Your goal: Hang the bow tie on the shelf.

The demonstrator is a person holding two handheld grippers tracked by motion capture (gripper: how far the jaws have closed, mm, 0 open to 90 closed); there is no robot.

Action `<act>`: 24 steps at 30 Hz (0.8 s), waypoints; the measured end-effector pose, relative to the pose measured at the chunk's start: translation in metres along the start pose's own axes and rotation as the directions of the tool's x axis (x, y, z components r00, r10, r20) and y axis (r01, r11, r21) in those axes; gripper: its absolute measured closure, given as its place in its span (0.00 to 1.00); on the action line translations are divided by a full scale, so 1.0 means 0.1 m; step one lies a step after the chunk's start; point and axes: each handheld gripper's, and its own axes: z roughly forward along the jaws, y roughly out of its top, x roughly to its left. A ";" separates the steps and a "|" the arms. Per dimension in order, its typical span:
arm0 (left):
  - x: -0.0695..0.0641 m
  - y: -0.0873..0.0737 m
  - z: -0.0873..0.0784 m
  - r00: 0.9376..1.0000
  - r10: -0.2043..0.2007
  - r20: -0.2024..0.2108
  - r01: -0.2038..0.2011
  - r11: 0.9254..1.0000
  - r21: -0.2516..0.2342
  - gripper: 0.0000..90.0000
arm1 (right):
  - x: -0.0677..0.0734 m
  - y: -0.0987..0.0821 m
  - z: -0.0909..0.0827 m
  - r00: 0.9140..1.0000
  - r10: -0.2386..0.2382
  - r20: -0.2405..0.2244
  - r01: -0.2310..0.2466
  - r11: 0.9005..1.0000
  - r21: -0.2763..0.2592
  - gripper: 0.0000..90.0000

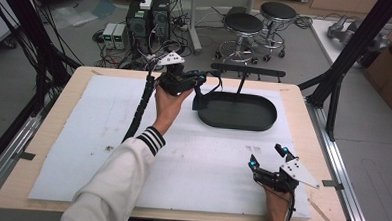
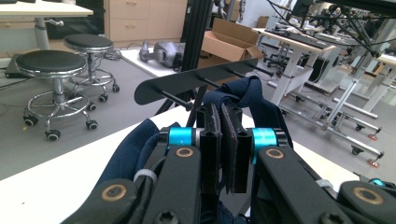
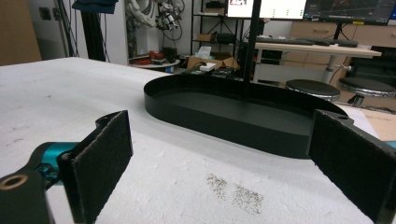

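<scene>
Left gripper [image 2: 223, 154] is clamped on a dark blue cloth [image 2: 250, 100], held up far-side by the black peg rack [image 2: 196, 79], probably to hang it. Right gripper [image 1: 271, 161] idles near-right, jaws apart, clear of the oval tray [image 1: 236, 123].

The lower part of the dark blue cloth [image 2: 135, 154] is hidden behind the left gripper [image 2: 229, 149] in the left gripper view. In the right gripper view, the stand's post [image 3: 251, 46] is cut off by the top edge.
</scene>
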 end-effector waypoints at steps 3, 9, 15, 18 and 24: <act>0.01 0.02 0.04 1.000 0.006 -0.006 -0.006 1.000 -0.004 0.95 | 0.00 0.00 0.00 1.000 0.004 0.001 -0.004 1.000 -0.001 0.07; 0.07 0.07 0.14 1.000 -0.009 -0.018 0.009 1.000 -0.005 0.95 | 0.00 0.00 -0.01 1.000 0.015 0.001 -0.015 1.000 -0.002 0.07; 0.09 0.05 0.25 1.000 -0.011 -0.018 0.011 1.000 -0.003 0.95 | -0.01 0.00 -0.01 1.000 0.009 0.001 -0.009 1.000 -0.005 0.07; 0.10 0.02 0.28 1.000 -0.004 -0.028 0.004 1.000 0.012 0.95 | -0.01 0.00 -0.01 1.000 0.011 0.002 -0.011 1.000 -0.008 0.07; 0.07 0.06 0.33 0.998 0.019 -0.053 -0.018 1.000 0.014 0.95 | -0.01 0.00 -0.01 1.000 0.012 0.002 -0.012 1.000 -0.010 0.07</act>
